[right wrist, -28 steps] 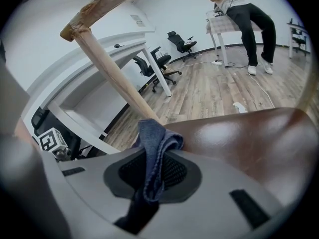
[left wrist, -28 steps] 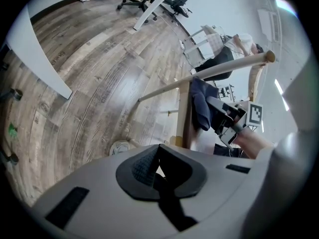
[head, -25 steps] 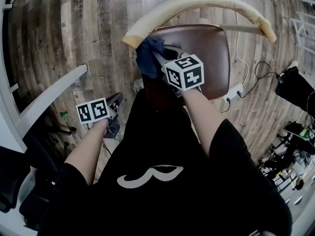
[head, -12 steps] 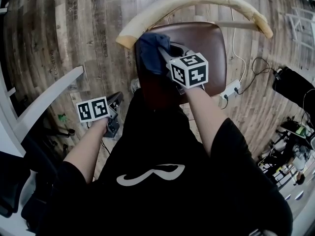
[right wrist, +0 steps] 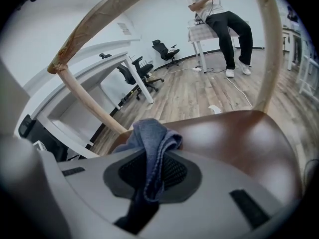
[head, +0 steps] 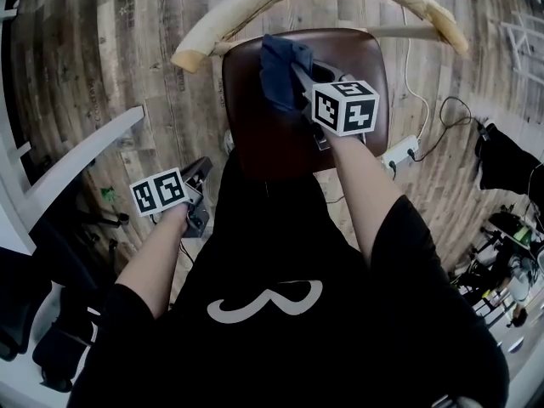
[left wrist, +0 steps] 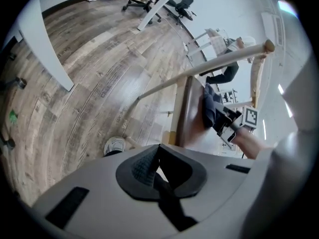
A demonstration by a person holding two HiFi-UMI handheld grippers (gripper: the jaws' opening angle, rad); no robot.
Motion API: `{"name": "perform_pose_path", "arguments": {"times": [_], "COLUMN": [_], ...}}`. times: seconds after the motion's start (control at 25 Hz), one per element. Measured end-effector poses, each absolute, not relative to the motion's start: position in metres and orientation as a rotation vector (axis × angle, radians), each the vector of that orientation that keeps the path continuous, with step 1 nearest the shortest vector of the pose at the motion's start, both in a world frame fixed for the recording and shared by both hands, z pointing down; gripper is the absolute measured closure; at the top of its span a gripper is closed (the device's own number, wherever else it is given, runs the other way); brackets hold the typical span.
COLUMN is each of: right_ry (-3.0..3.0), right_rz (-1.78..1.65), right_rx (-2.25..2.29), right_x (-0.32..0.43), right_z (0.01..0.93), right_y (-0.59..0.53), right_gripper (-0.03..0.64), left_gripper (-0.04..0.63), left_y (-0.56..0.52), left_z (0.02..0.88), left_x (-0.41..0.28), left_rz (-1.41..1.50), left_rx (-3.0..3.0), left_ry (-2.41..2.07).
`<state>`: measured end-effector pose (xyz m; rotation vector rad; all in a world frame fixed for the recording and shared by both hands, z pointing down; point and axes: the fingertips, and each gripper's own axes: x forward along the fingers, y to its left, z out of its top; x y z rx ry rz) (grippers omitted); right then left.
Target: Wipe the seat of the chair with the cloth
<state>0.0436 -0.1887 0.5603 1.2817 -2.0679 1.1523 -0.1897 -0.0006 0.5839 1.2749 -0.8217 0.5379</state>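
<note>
One wood-plank floor (head: 119, 49). One chair (head: 255, 143): brown seat (head: 361, 66), pale curved backrest (head: 191, 53) on far side, legs hidden under seat. Two grippers. Right gripper (head: 295, 73) over seat's far-left part, jaws clamped on one dark blue cloth (head: 277, 70). Cloth bunched against seat, its lower end hidden between jaws. Left gripper (head: 199, 195) near-left of chair, off seat, jaws pressed together, nothing between. One white power strip (head: 399, 153) on floor right of chair.
</note>
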Motion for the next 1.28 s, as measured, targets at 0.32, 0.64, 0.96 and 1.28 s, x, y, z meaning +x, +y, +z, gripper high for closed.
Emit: {"name": "perform_pose_path", "arguments": {"times": [0.32, 0.64, 0.96, 1.28], "right_ry": [-2.022, -2.019, -1.979, -1.863], "right_rz": [1.138, 1.089, 1.001, 0.982], "right_rx": [1.327, 1.356, 1.388, 1.492], "right_x": [0.100, 0.141, 0.177, 0.235], "right_z": [0.562, 0.562, 0.561, 0.563], "right_y": [-0.182, -0.189, -0.195, -0.193], "right_gripper": [0.563, 0.563, 0.563, 0.563], "left_gripper": [0.581, 0.581, 0.581, 0.581], "left_y": [-0.005, -0.013, -0.002, 0.001], "left_z": [0.572, 0.560, 0.559, 0.564], "left_x": [-0.166, -0.126, -0.105, -0.104], "left_rz": [0.511, 0.488, 0.513, 0.498], "left_rx": [1.277, 1.328, 1.323, 1.285], "left_ry": [-0.886, -0.877, -0.864, -0.904]}}
